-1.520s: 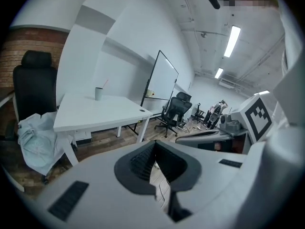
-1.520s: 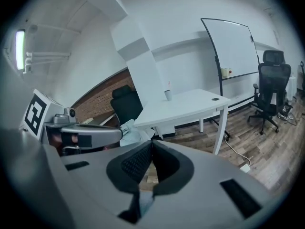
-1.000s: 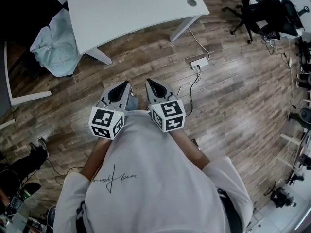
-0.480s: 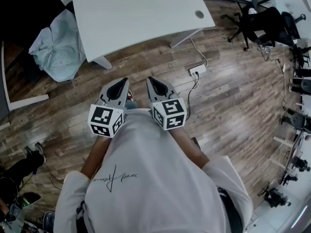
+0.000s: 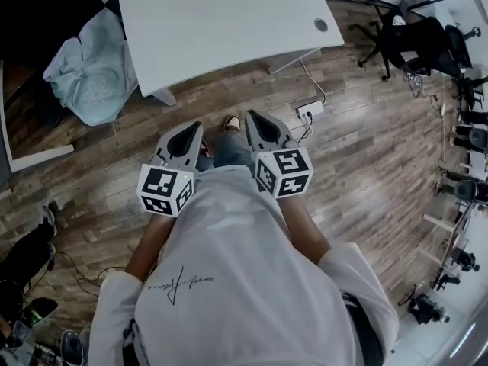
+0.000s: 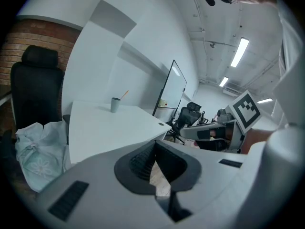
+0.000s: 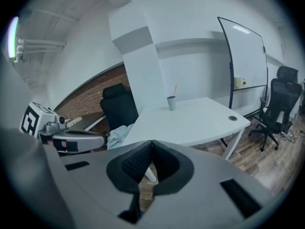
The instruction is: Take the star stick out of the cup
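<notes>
White table [image 5: 229, 21], wood-look floor [image 5: 366, 166], and the person is standing back from the table with both grippers held out in front of their chest. The table's near edge is ahead of the tips, not under them.

The left gripper [image 5: 197, 126] has its jaws pressed together at the tips with nothing between them. In the left gripper view [image 6: 155, 143] there's only a sliver of floor showing through the gap behind the pads. Same deal with the right gripper [image 5: 249, 114]: jaws closed and empty, which is clear enough in the right gripper view [image 7: 151, 142]. The two sit side by side, close but not touching, with the right one poking a bit further forward.

The cup [image 6: 115, 104] is well ahead of both grippers, upright on the far part of the table. The star stick [image 6: 124, 94] is in it, leaning out over the rim. From the right gripper the cup [image 7: 171, 102] is almost dead ahead, a touch to the right, and the stick [image 7: 175, 90] looks thin and orange. It's too small to make out the star.

Off to the left of the left gripper there's a pale blue bag [image 5: 90, 71] slumped on the floor by a black chair [image 6: 34, 92]. Ahead and right of the right gripper there's a power strip [image 5: 309, 110] lying on the floor, and a whiteboard [image 7: 244, 56] standing beyond the table.
</notes>
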